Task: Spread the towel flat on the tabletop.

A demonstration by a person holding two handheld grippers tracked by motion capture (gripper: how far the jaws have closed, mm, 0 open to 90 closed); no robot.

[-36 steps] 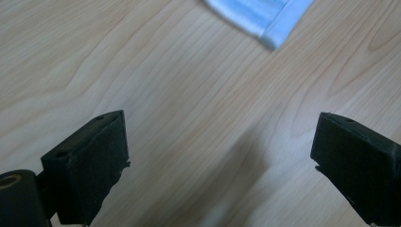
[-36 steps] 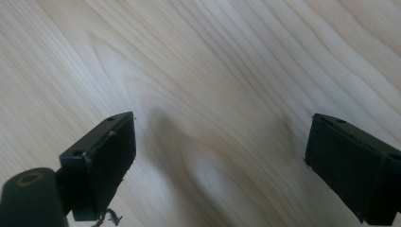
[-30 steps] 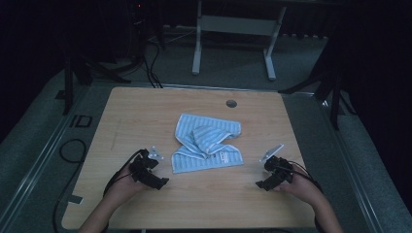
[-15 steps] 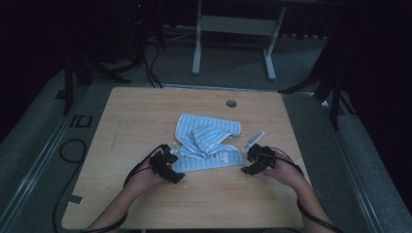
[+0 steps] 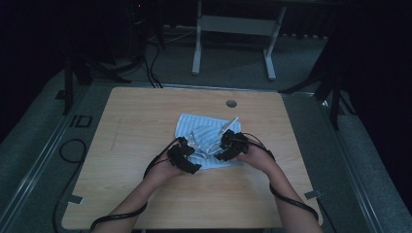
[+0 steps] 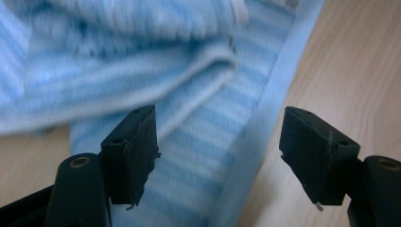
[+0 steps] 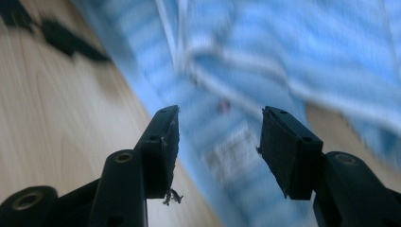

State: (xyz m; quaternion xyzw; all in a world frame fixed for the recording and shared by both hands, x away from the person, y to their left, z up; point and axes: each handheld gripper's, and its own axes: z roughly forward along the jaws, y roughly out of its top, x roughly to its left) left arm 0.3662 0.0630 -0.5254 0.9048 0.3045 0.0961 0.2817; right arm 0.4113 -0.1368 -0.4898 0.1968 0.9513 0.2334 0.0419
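The towel [image 5: 206, 138] lies crumpled mid-table. Your left gripper [image 6: 217, 151] and right gripper [image 7: 215, 146] have just been narrowing but grip nothing, with cloth between the jaws. Lower each onto one hem layer before pinching.

towel [image 5: 209, 138] mid-table [image 5: 145, 121] | left gripper [image 5: 187, 154] at its left | right gripper [image 5: 224, 145] at its right

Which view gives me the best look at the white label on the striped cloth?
The right gripper view: the white label lies on the striped cloth between the open jaws, though blurred. The high view shows the whole cloth, too small to pick out the label. The left gripper view shows a hemmed cloth edge.
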